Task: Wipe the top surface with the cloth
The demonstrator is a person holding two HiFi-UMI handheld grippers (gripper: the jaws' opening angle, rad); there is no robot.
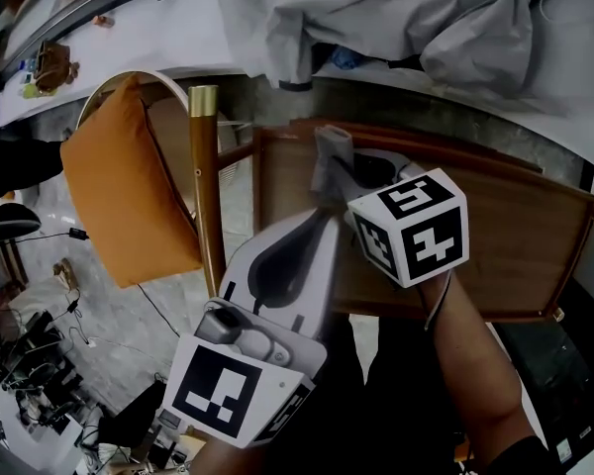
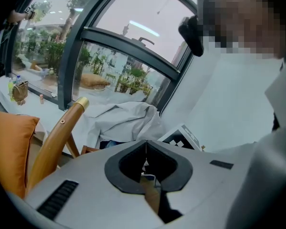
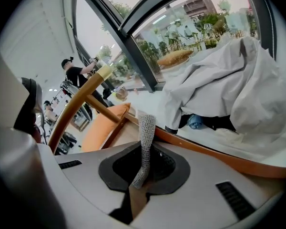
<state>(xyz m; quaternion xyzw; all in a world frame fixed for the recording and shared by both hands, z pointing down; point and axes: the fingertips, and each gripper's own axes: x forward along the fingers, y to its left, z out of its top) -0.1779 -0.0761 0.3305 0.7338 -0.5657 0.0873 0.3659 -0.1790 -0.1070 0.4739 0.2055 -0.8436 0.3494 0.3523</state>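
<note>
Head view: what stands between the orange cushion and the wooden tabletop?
The chair's brass-capped wooden post stands between the orange cushion and the tabletop; the head view shows it.

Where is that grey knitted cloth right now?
The grey knitted cloth is pinched between the jaws of the right gripper and sticks up from them. In the head view it sits over the left end of the brown wooden table top, right of the orange cushion.

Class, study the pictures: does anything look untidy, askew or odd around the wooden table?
Yes. A grey sheet lies crumpled in a heap on the white ledge behind the table, rather than folded. Also, the cloth in the right gripper sticks up as a narrow strip, not spread flat for wiping.
</note>
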